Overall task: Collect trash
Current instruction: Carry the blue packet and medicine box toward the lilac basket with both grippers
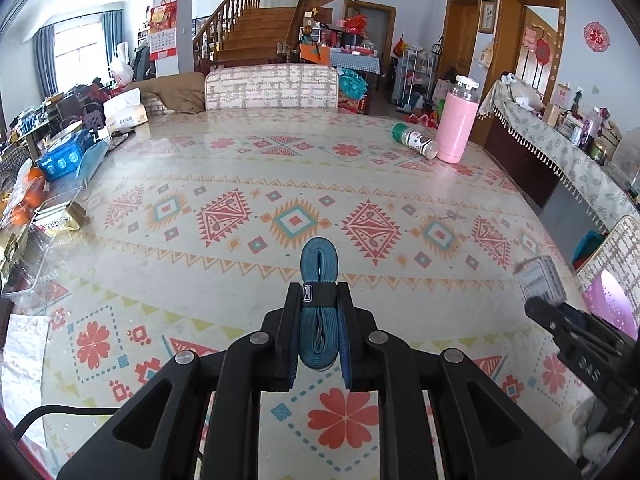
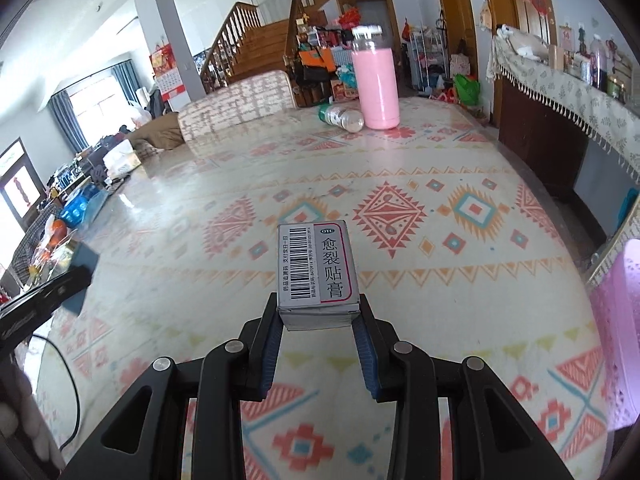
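Observation:
My left gripper (image 1: 319, 296) is shut on a folded blue strap (image 1: 319, 264) bound by a black band, held above the patterned table (image 1: 280, 184). My right gripper (image 2: 319, 300) is shut on a small grey medicine box (image 2: 316, 268) with a barcode and printed characters, also held over the table. The right gripper with its box shows blurred at the right edge of the left wrist view (image 1: 540, 280). The left gripper shows at the left edge of the right wrist view (image 2: 60, 284). A pink perforated basket (image 2: 624, 320) stands off the table's right edge.
A pink flask (image 1: 456, 124) stands at the far right of the table, with a green-capped bottle (image 1: 414, 140) lying beside it. Tissue packs, oranges and a clear tray (image 1: 36, 248) crowd the left edge. A chair back (image 1: 272, 86) is behind the table. A covered sideboard (image 1: 560, 144) runs along the right.

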`<state>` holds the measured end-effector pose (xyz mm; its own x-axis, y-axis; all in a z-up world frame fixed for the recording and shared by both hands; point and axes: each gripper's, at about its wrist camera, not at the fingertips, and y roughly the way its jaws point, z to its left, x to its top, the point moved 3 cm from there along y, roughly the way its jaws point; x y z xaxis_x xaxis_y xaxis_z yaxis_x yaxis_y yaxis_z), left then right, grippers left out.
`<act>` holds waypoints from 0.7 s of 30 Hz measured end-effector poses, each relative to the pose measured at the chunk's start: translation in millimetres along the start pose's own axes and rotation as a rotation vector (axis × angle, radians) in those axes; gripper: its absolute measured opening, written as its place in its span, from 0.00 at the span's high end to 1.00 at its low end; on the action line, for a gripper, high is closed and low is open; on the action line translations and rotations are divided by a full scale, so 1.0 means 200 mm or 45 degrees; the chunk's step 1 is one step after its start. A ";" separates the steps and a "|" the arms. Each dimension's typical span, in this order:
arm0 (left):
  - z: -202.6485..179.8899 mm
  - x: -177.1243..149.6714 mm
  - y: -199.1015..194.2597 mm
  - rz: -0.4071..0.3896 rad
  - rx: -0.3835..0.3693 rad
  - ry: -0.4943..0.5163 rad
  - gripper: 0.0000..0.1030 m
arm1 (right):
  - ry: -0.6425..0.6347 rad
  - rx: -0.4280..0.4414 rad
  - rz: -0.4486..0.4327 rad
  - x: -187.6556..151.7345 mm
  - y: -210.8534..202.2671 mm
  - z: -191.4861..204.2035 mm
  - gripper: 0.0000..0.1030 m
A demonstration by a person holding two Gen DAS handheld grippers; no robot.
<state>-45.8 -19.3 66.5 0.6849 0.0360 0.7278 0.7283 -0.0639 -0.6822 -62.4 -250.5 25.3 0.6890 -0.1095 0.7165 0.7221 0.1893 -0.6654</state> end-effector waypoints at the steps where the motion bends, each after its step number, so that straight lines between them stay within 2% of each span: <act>1: 0.00 0.00 -0.01 -0.008 0.002 0.003 0.85 | -0.005 -0.001 -0.012 -0.01 -0.03 0.01 0.64; 8: -0.03 -0.01 -0.11 -0.070 0.020 0.034 0.85 | -0.030 0.002 -0.071 -0.08 -0.19 0.09 0.64; 21: -0.08 -0.03 -0.22 -0.121 0.003 0.068 0.85 | -0.007 0.028 -0.118 -0.13 -0.34 0.12 0.64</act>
<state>-82.5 -32.4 94.1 0.6106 -0.0111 0.7918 0.7900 -0.0604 -0.6101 -130.6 -238.0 57.9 0.6190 -0.1222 0.7758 0.7810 0.1996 -0.5918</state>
